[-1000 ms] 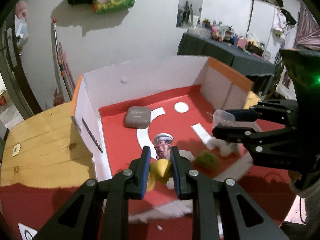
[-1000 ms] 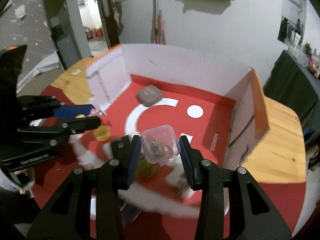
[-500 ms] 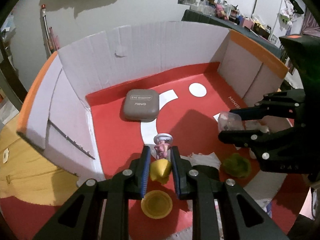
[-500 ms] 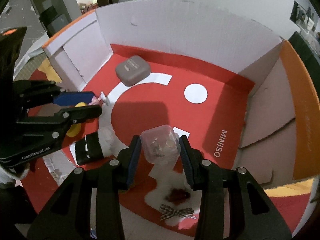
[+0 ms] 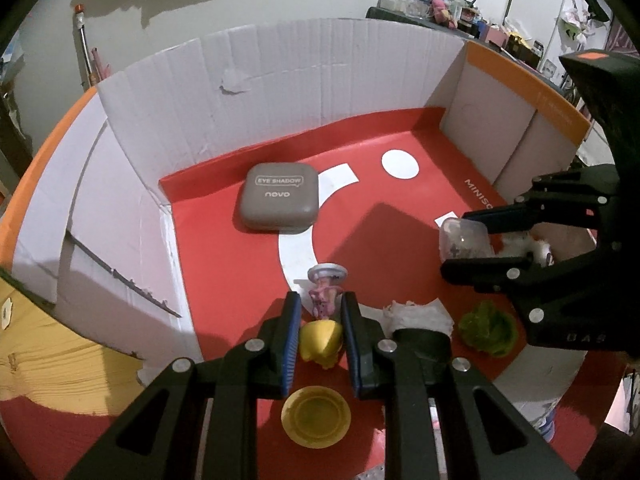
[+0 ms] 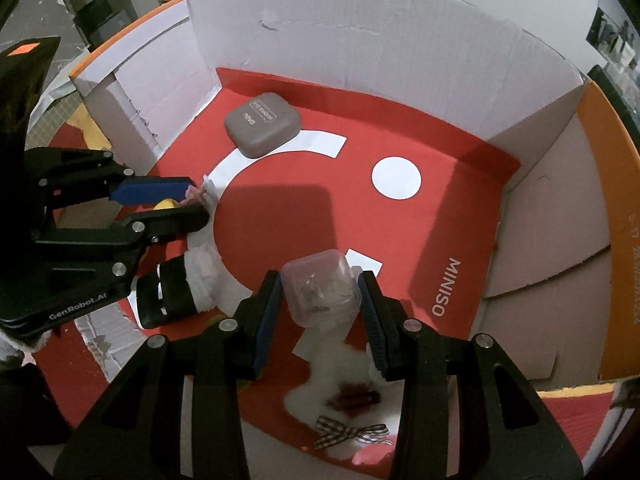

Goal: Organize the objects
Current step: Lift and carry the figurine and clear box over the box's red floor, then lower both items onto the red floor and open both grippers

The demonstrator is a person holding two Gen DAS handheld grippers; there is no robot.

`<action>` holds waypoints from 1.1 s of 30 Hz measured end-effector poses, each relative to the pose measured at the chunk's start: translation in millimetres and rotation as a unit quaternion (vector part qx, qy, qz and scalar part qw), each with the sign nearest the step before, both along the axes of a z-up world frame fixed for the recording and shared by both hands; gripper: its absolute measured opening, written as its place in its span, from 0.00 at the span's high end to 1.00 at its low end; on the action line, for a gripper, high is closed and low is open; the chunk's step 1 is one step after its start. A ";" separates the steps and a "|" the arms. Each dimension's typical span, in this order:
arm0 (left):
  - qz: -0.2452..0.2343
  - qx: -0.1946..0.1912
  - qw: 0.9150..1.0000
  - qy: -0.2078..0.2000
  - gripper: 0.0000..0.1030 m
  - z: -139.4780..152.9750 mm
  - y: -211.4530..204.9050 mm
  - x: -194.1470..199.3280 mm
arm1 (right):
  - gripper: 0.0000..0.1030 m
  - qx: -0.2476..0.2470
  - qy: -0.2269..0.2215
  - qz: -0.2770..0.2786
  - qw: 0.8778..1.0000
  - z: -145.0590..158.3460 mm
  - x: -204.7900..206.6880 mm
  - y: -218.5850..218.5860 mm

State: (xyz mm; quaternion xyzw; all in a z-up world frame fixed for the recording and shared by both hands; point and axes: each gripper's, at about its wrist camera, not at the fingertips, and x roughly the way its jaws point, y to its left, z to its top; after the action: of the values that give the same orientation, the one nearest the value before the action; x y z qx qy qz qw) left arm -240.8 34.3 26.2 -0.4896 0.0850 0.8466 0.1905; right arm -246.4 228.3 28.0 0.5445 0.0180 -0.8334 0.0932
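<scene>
Both grippers are lowering toys into the white cardboard box with the red floor [image 5: 224, 240]: the left gripper [image 5: 320, 322] fingers pinch a small yellow-and-pink toy figure [image 5: 322, 334] at 6 o'clock, the right gripper [image 6: 320, 296] fingers pinch a little clear plastic box [image 6: 320, 290], and next each should set down and let go.

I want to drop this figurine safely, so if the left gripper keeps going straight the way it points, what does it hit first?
Most likely the box's bare red floor. The left gripper, shut on the small figurine, points steeply down at it; the grey eye-shadow case sits farther on, though depth is unclear.
</scene>
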 end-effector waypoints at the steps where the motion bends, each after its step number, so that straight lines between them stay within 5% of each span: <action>1: 0.001 0.000 1.000 -0.001 0.79 0.2 -0.2 -0.2 | 0.63 0.001 0.000 0.000 1.000 0.1 0.7 0.2; 33: -0.001 0.007 1.000 -0.009 0.77 1.4 -2.7 2.0 | 0.60 0.018 -0.005 0.000 1.000 4.3 -0.4 0.8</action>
State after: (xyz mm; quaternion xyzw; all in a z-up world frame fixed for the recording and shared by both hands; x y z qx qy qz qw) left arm -238.8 31.6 27.6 -0.4953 0.0779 0.8428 0.1958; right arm -246.8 229.1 32.3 0.5505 0.0322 -0.8300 0.0834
